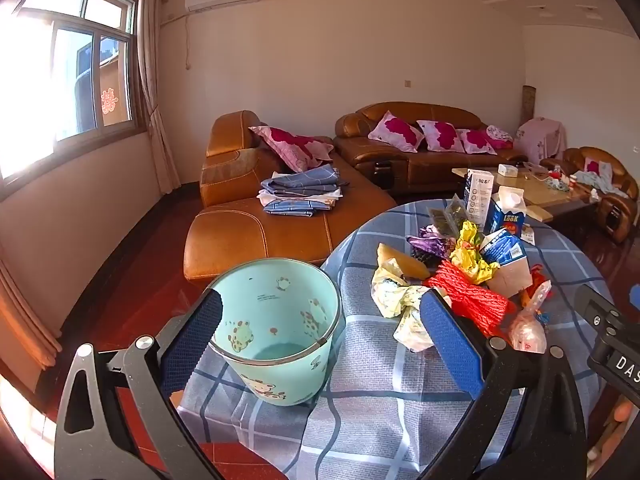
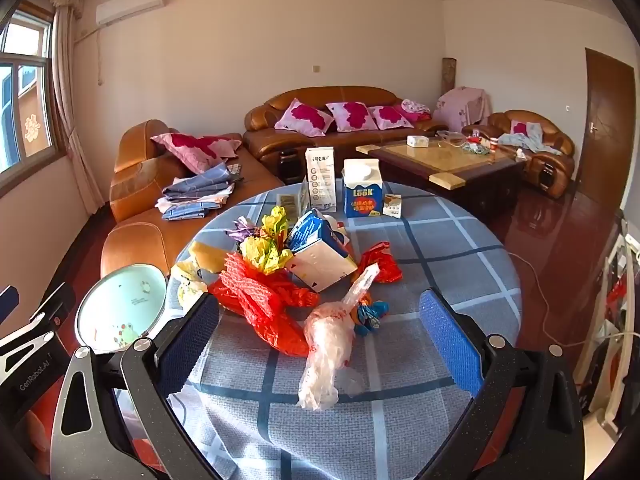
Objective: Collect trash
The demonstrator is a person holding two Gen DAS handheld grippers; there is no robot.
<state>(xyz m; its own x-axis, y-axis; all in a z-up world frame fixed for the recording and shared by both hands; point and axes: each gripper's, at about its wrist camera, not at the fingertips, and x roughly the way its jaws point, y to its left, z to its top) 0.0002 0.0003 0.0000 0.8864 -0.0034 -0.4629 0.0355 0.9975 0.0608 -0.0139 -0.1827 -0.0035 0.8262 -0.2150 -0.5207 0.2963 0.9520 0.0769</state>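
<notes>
Both grippers spread wide, empty: left gripper (image 1: 320,330) frames the mint plastic cartoon bin (image 1: 276,332), right gripper (image 2: 320,332) the crumpled clear plastic bag (image 2: 326,352). Flimsy film could slip from the pads.

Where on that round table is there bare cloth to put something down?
The checked tablecloth is bare along the right side, past the red bag and the blue carton, and along the near edge beside the clear plastic bag. The middle is crowded with wrappers around the red netting; the bin fills the left edge.
</notes>
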